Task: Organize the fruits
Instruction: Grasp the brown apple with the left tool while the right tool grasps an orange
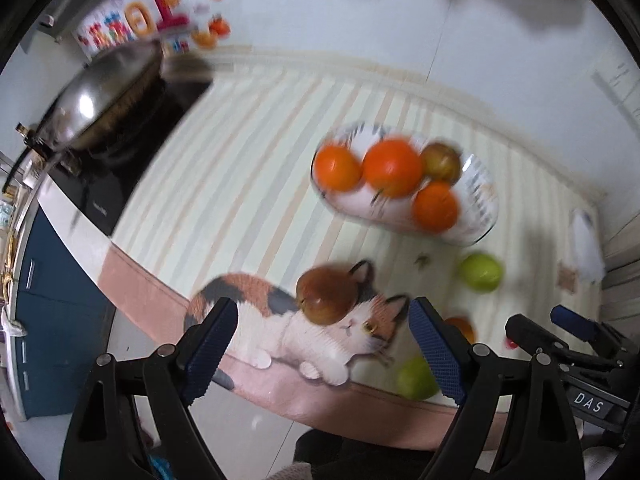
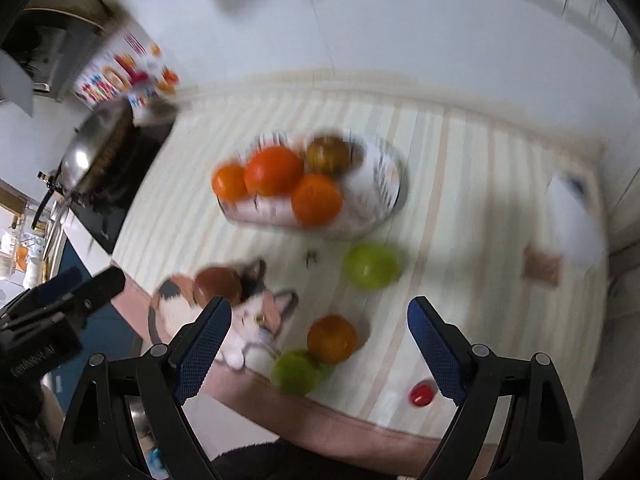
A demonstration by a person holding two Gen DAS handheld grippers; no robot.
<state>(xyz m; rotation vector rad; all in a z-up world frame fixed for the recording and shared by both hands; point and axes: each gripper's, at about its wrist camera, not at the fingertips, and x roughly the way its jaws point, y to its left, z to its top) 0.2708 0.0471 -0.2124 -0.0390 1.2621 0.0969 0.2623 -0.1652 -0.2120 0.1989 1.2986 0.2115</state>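
Note:
A white patterned bowl (image 1: 482, 196) (image 2: 384, 172) on the striped mat holds three oranges (image 1: 392, 168) (image 2: 274, 171) and a brownish apple (image 1: 441, 162) (image 2: 329, 154). Loose on the mat lie a reddish-brown apple (image 1: 326, 294) (image 2: 218, 285), two green fruits (image 1: 480, 272) (image 2: 371, 266) (image 2: 296, 372), an orange (image 2: 332, 338) and a small red fruit (image 2: 421, 394). My left gripper (image 1: 322, 344) is open above the near edge, the brown apple just ahead between its fingers. My right gripper (image 2: 320, 344) is open over the loose orange and the near green fruit.
A steel wok (image 1: 96, 96) (image 2: 90, 156) sits on a black stove at the left. A white tiled wall runs behind the counter. A white cloth (image 2: 572, 216) lies at the right edge. The counter's front edge drops to the floor.

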